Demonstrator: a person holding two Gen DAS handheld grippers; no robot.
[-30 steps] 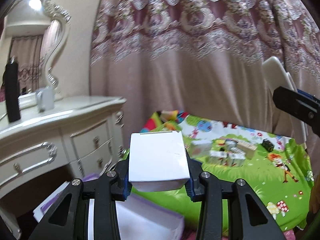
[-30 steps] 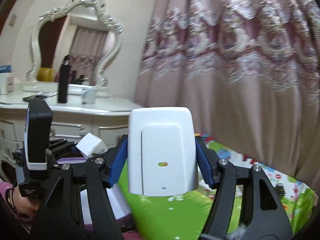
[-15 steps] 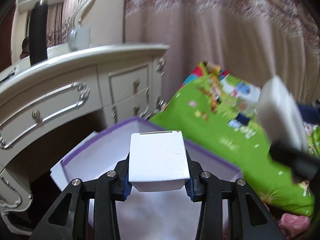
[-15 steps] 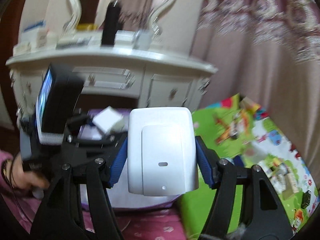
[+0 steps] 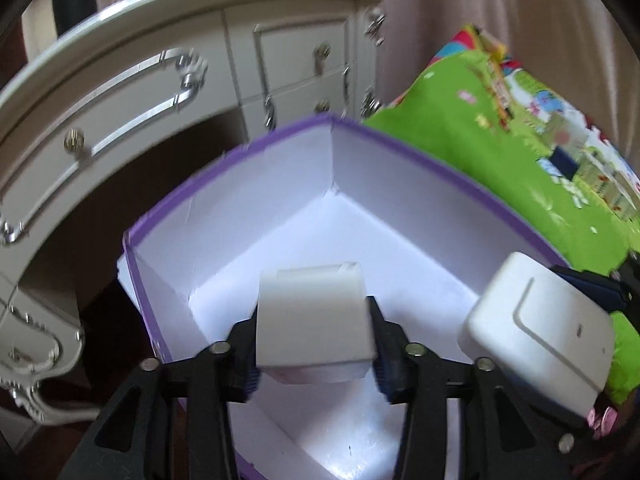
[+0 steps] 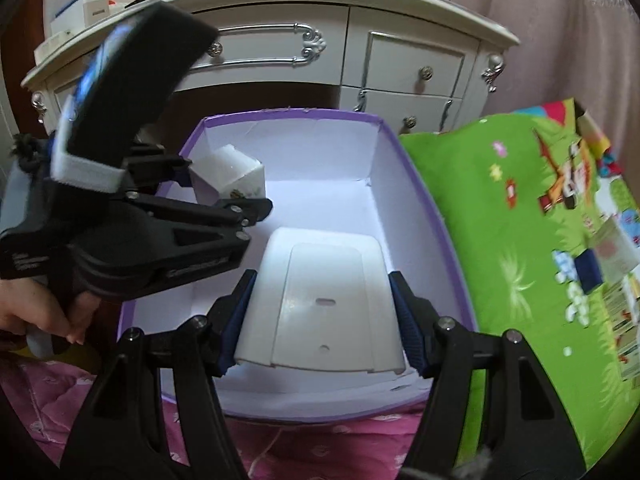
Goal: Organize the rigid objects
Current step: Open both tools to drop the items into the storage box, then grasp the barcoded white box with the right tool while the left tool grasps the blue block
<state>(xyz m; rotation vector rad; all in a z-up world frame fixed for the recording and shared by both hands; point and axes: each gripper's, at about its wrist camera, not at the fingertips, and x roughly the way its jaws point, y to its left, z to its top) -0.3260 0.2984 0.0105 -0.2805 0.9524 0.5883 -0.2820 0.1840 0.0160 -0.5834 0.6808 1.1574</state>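
Observation:
A purple-rimmed open box (image 5: 420, 156) with a white inside lies below both grippers; it also shows in the right wrist view (image 6: 416, 168). My left gripper (image 5: 314, 336) is shut on a small white carton (image 5: 312, 316) and holds it over the box's inside. The same carton (image 6: 230, 174) shows in the right wrist view near the box's far left corner. My right gripper (image 6: 320, 308) is shut on a white rounded plastic device (image 6: 320, 296), held over the box's near half. The device (image 5: 532, 332) shows at the right of the left wrist view.
A white dresser (image 6: 320, 40) with silver handles stands just behind the box. A green cartoon mat (image 6: 520, 240) with several small boxes (image 6: 612, 252) lies to the right. Pink bedding (image 6: 300, 440) is in front of the box.
Both grippers have tilted down from facing the curtain and moved over the purple box, each still holding its object. The white device has come in close beside the left gripper.

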